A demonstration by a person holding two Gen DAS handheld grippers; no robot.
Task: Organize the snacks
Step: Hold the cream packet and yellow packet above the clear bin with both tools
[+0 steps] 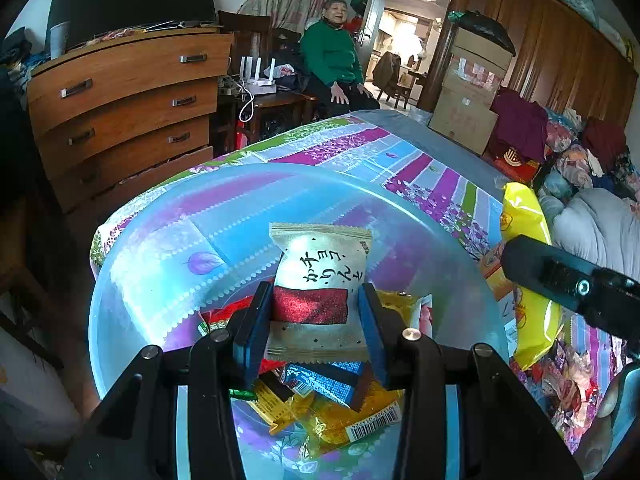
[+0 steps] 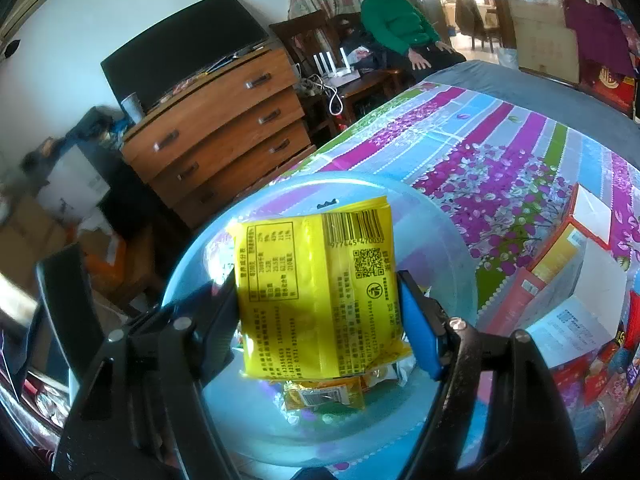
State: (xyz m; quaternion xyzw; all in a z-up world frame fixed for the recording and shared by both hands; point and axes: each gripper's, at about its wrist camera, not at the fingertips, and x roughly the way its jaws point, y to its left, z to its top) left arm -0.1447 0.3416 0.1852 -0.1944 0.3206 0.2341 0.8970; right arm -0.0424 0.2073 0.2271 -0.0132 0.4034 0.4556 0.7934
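My left gripper [image 1: 314, 304] is shut on a white and red snack packet [image 1: 320, 280], held above a clear plastic bowl [image 1: 160, 240]. Several snacks [image 1: 332, 408] lie in the bowl's bottom. My right gripper [image 2: 320, 300] is shut on a yellow snack packet [image 2: 320, 292], held over the same bowl [image 2: 440, 240], above a few wrapped snacks [image 2: 324, 396] in it. In the left wrist view the yellow packet [image 1: 524, 224] and the right gripper show at the bowl's right side.
The bowl stands on a table with a striped floral cloth [image 2: 500, 152]. Snack boxes [image 2: 580, 264] and loose packets [image 1: 568, 380] lie to the right. A wooden dresser [image 1: 120, 108] stands left, and a seated person [image 1: 336, 56] is behind the table.
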